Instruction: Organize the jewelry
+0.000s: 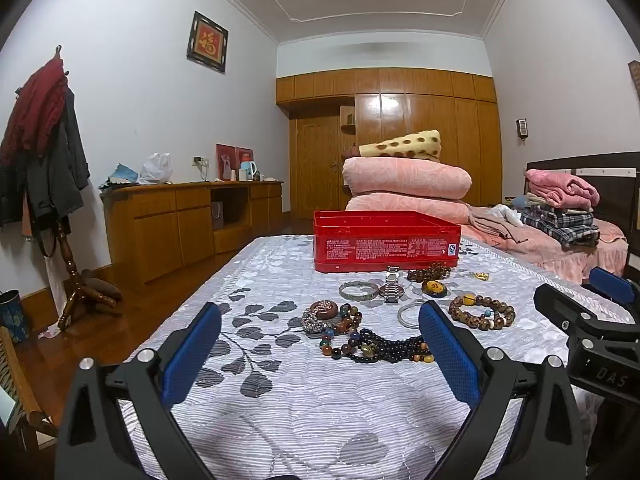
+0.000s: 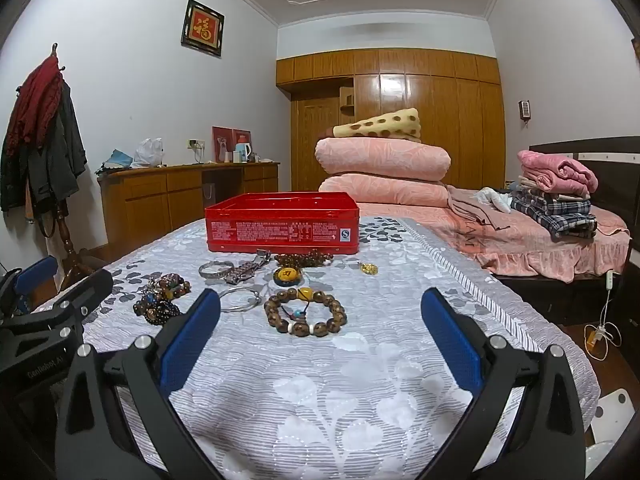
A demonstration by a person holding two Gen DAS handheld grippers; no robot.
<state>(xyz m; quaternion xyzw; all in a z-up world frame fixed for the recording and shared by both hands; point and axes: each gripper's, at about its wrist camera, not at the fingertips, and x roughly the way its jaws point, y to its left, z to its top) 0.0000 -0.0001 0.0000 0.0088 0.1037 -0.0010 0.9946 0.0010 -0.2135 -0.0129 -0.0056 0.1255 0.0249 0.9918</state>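
Left claw (image 1: 320,336) wide open, right claw (image 2: 320,320) likewise, both empty

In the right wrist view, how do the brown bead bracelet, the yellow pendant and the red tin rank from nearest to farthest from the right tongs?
1. Brown bead bracelet, just ahead of the right tongs, left of centre.
2. Yellow pendant, directly behind the bracelet.
3. Red tin, farthest, at the back.

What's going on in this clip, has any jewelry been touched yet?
Nothing is held yet. A person holds both tongs open above the patterned bedspread: the left tongs face the dark bead necklaces, the right tongs face the brown bead bracelet. The watch, bangles and pendants all lie loose in front of the open red tin.
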